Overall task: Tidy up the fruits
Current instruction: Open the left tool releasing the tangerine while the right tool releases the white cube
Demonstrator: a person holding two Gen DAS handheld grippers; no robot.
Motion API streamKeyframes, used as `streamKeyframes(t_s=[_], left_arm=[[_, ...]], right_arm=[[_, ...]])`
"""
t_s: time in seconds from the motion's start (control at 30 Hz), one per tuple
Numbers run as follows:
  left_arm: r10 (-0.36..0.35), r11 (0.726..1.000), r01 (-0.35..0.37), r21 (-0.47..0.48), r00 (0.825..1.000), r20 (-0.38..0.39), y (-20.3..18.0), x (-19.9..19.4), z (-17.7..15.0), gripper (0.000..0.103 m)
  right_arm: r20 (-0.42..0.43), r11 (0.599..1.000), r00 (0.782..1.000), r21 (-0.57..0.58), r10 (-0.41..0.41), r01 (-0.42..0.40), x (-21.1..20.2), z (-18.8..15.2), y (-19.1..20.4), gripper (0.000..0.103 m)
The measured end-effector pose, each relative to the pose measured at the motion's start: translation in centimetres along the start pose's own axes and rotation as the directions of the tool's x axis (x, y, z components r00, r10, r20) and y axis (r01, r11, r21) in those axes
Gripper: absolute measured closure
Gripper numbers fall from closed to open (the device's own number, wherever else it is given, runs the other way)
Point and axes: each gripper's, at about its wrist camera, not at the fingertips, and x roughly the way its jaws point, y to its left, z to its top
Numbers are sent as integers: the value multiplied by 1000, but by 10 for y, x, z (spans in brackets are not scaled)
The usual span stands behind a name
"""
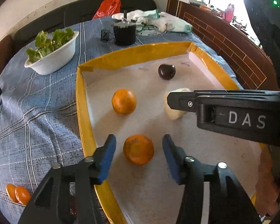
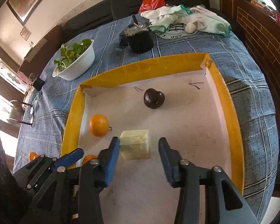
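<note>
On the table's blue checked cloth (image 1: 37, 102) two orange halves (image 1: 18, 194) lie outside the yellow-rimmed white tray (image 1: 80, 100); inside, the left claw (image 1: 139, 155) gapes around a whole orange (image 1: 138, 149), untouched; the right claw (image 2: 139, 150) gapes before a pale cut fruit block (image 2: 135, 143); a dark plum (image 2: 154, 98) sits beyond.

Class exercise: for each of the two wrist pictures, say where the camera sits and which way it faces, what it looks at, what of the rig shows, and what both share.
Left wrist: rides the left gripper, facing forward and down at the near orange; open jaws, right gripper crossing.
Right wrist: rides the right gripper, facing the pale fruit chunk; open jaws, left gripper at lower left.
Shared: yellow-rimmed tray, dark plum, far orange, lettuce bowl.
</note>
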Motion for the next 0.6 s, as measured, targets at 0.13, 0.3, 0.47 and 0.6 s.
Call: streamKeyframes(t_s=[0.13, 0.3, 0.47, 0.6], left_arm=[[-3, 1000, 3, -3, 1000, 1, 2, -3, 0, 50], [-17, 1000, 17, -3, 1000, 16, 4, -15, -2, 50], [-23, 1000, 23, 4, 999, 34, 9, -34, -8, 50], [-27, 1000, 27, -2, 999, 46, 17, -50, -17, 50]], right_arm=[[21, 1000, 1000, 11, -5, 4, -10, 0, -2, 55], [49, 999, 999, 47, -1, -1, -25, -3, -5, 54], [63, 997, 998, 72, 19, -23, -41, -11, -2, 54], [75, 998, 997, 55, 34, -38, -54, -22, 14, 54]])
